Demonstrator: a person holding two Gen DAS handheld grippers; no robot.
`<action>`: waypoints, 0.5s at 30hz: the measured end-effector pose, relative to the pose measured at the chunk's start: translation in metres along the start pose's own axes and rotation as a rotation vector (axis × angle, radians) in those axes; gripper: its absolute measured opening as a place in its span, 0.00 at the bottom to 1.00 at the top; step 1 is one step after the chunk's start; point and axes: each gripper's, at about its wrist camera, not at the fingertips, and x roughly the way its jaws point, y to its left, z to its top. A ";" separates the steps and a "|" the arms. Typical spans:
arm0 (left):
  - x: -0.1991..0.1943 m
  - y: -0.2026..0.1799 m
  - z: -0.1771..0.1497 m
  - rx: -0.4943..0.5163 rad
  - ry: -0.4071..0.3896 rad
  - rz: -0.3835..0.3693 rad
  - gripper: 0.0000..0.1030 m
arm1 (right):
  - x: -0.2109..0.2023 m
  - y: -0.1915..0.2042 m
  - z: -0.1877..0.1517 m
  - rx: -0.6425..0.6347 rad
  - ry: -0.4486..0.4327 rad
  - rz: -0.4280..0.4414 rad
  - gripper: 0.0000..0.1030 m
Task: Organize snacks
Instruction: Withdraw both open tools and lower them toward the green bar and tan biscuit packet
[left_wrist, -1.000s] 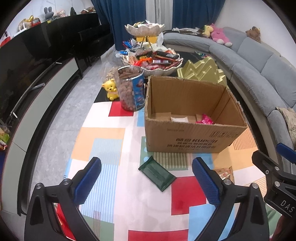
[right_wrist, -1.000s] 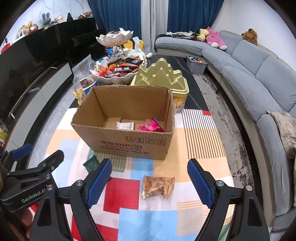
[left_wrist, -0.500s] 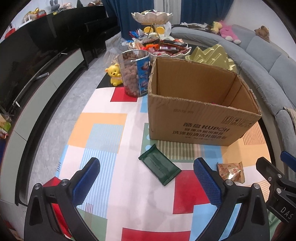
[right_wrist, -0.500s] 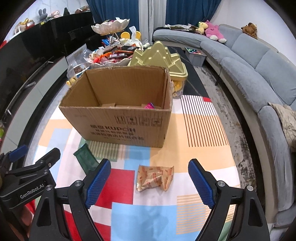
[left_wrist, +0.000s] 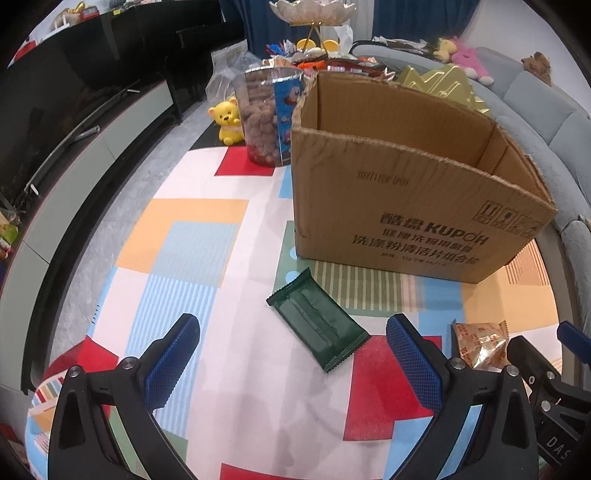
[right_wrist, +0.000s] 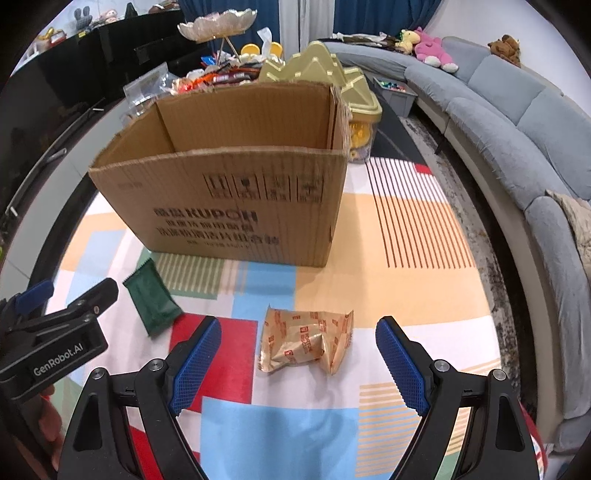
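Both held low over the patchwork mat (left_wrist: 207, 236), each spread wide and empty: left gripper (left_wrist: 291, 354) just short of the dark green snack packet (left_wrist: 317, 319), right gripper (right_wrist: 297, 356) framing the crumpled tan snack bag (right_wrist: 304, 341). Both snacks flat on the mat, just before the open cardboard box (right_wrist: 236, 206).

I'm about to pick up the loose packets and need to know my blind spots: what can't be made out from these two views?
- Inside of the cardboard box: both views, hidden by its near wall.
- Print on the tan snack packet: right wrist view, too small.
- Same packet, left wrist view: partly behind the right tongs.
- Green packet: no readable label.
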 end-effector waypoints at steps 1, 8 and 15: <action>0.004 0.000 -0.001 -0.005 0.004 0.000 1.00 | 0.004 0.000 -0.001 -0.001 0.005 -0.001 0.84; 0.026 -0.002 -0.006 -0.030 0.028 0.009 1.00 | 0.028 -0.003 -0.006 -0.008 0.039 -0.007 0.84; 0.042 -0.002 -0.007 -0.064 0.031 0.017 1.00 | 0.052 -0.004 -0.011 -0.002 0.074 0.003 0.84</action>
